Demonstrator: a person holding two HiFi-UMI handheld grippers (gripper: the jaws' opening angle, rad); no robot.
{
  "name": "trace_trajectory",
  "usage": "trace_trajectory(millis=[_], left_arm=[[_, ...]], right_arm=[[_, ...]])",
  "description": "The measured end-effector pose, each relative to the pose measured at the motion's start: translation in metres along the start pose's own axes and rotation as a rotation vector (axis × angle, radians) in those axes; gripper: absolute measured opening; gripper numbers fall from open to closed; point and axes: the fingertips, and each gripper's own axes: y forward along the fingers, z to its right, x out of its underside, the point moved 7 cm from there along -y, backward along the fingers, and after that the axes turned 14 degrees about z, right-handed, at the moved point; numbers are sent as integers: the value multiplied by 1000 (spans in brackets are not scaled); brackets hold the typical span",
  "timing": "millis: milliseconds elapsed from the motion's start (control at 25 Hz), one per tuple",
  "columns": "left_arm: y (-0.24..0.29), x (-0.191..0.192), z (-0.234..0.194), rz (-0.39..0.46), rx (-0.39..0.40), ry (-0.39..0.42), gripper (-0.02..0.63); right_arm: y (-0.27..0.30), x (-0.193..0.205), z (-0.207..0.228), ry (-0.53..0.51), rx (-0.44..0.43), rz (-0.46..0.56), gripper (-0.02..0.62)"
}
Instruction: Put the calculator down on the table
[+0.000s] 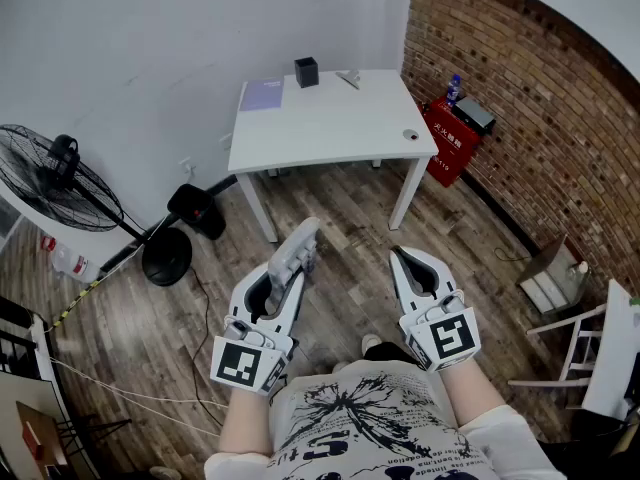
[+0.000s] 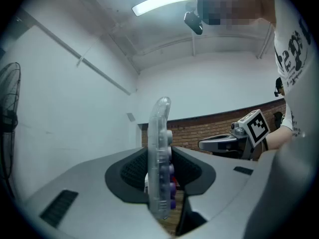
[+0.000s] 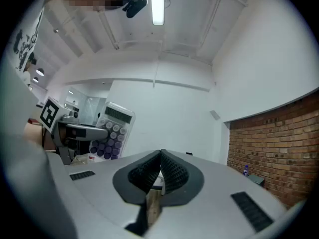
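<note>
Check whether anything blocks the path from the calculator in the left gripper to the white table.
Nothing visible does. The left gripper holds the calculator above bare wooden floor, short of the table. The tabletop's middle is free; a purple sheet and black cup sit at its far edge.

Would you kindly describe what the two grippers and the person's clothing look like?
The left gripper and right gripper are light grey moulded shells. Their tapering tongs are lined with black ribbed pads. Each carries a white cube with black square markers at its rear. The person wears a white short-sleeved T-shirt with a black graphic print. No cables show.
</note>
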Motion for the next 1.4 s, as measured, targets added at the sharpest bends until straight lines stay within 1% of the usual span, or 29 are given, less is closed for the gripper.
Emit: trace_trajectory(millis=[160,360,440,560,760,880,1000,1160,1400], left_arm=[[0,4,-3,-1,-3,-5,140],[-1,7,-16,1,-4,-10,140],[2,9,-22,4,-5,-16,140],[10,14,-32,3,-9,-24,140],[35,22,-53,-9,-13,-32,140],[55,35,-70,-24,-27,-34,140],[83,55,-90,-38,-50,-35,140],[139,77,-123,-60,-79,-32,140],[250,98,-187,-78,-110,-11,140]], right_arm=[[2,3,2,-6,6,-2,14],[11,8,-1,-13,14,-10,14],[15,12,2,1,36,-19,14],[26,19,10,25,68,-47,14],[55,27,32,12,66,-71,14],[81,43,48,29,59,-81,14],[114,65,70,46,37,-95,14],[174,90,114,52,3,-95,14],[286,118,198,78,-23,-90,14]])
